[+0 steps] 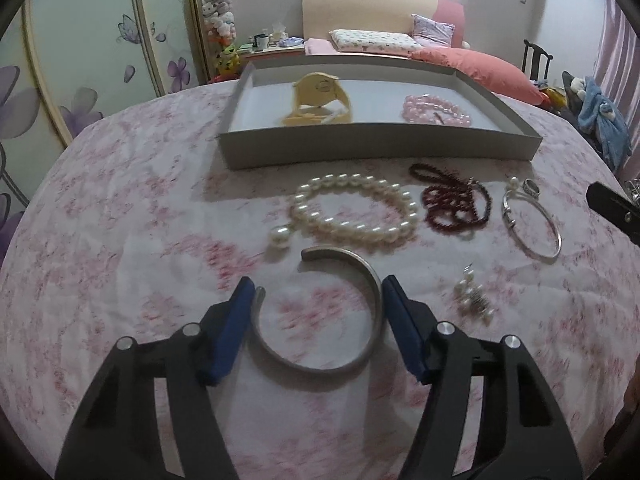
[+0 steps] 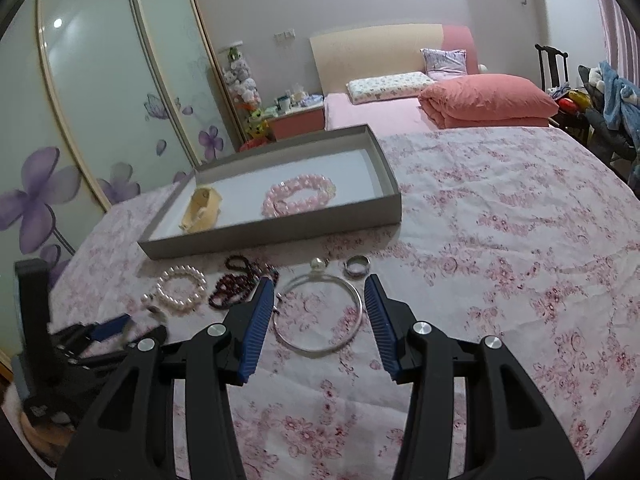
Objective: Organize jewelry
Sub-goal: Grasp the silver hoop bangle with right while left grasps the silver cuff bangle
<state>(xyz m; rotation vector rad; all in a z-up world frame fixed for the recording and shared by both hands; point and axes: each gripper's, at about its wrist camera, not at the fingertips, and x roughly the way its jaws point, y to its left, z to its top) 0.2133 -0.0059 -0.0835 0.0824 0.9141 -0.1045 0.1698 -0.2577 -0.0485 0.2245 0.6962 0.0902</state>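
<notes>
Nearest our left tool, between its spread blue pads, we see the open silver cuff lying flat on the floral bedspread; the pads flank it on both sides, close to the metal, though we cannot tell whether they touch. Just right of it sits a small cluster of pearl earrings. Our right tool likewise has its fingers apart, straddling the thin silver bangle, which rests on the cloth. Beyond the cuff lie the white pearl bracelet, the dark red bead strand to its right, and, farther right, a small ring by the bangle's bead end. Farther still stands the grey tray, holding a cream watch at left and a pink bead bracelet at right.
</notes>
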